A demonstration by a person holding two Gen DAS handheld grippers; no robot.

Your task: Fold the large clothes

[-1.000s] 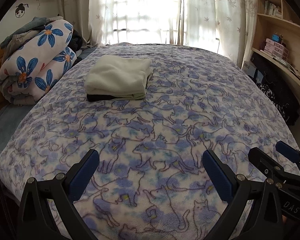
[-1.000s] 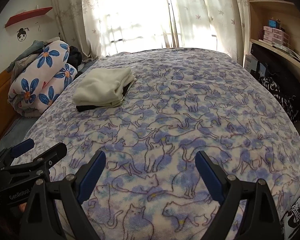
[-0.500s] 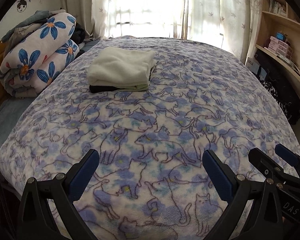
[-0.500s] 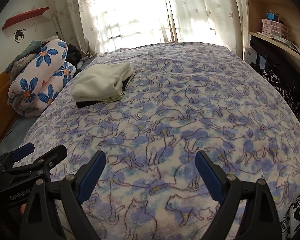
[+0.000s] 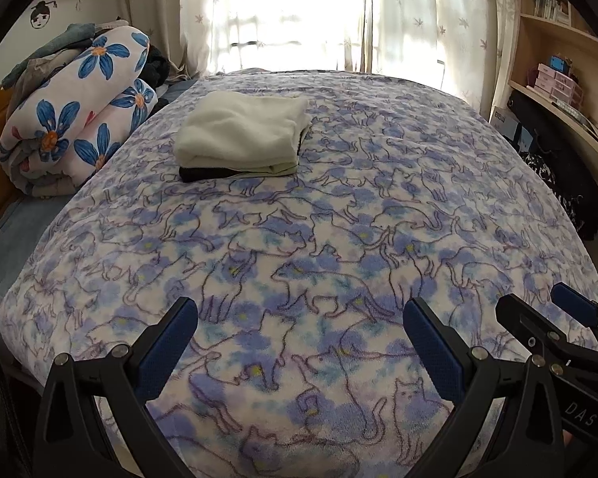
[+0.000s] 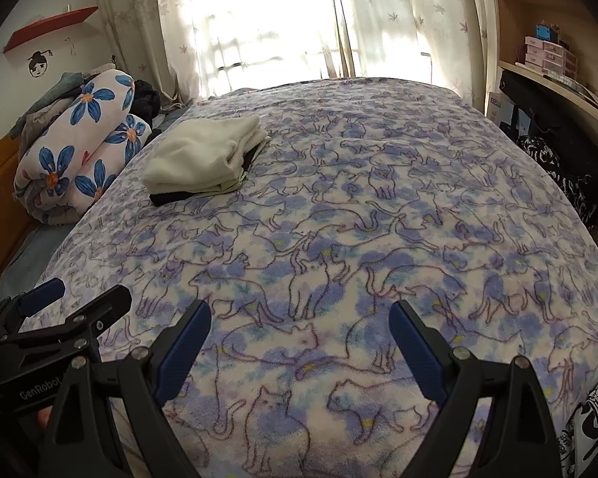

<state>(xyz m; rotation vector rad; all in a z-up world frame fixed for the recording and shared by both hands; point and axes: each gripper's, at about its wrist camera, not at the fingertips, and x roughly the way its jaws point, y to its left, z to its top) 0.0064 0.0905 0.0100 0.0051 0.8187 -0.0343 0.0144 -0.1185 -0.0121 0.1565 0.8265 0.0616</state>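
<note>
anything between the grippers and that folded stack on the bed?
Nothing visible. Only bare cat-print fleece blanket lies between the open left gripper, right gripper and the cream folded clothes stack. Flower-print rolled quilt sits off beside.

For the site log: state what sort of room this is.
A bedroom, most likely. A bed under a cat-print blanket fills the view, a rolled flower-print quilt sits beside it, and curtains hang over a bright window behind. A folded clothes stack rests on the blanket.

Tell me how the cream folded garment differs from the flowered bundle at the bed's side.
The cream folded garment is plain; the flowered bundle has blue flowers. The garment lies flat on a dark piece; the bundle is rolled thick. The garment rests on the cat blanket, the bundle beside it. Both are fabric.
</note>
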